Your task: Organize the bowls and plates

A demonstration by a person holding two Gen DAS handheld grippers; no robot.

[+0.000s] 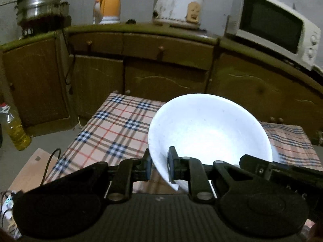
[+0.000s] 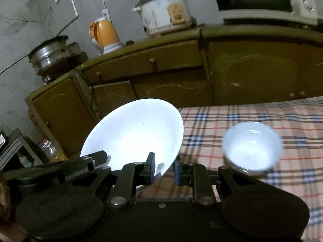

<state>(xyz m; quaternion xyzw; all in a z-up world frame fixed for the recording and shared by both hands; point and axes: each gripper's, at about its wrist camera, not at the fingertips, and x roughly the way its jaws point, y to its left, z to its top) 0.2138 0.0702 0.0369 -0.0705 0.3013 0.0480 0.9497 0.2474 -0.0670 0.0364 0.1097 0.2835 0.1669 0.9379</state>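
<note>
A large white bowl (image 1: 210, 131) is held tilted above the plaid tablecloth (image 1: 113, 129). My left gripper (image 1: 159, 166) is shut on its near-left rim. The same bowl shows in the right wrist view (image 2: 133, 133), where my right gripper (image 2: 164, 170) is shut on its near-right rim. The other gripper's body (image 1: 282, 171) reaches in from the right in the left wrist view, and from the left (image 2: 60, 171) in the right wrist view. A smaller white bowl (image 2: 252, 147) sits upright on the cloth (image 2: 262, 113), to the right of my right gripper.
Brown cabinets (image 1: 161, 76) stand behind the table, carrying a steel pot (image 1: 40, 6), an orange kettle (image 1: 108, 4), a white rice cooker (image 1: 177, 6) and a microwave (image 1: 274, 26). A bottle of yellow oil (image 1: 16, 129) stands on the floor at left.
</note>
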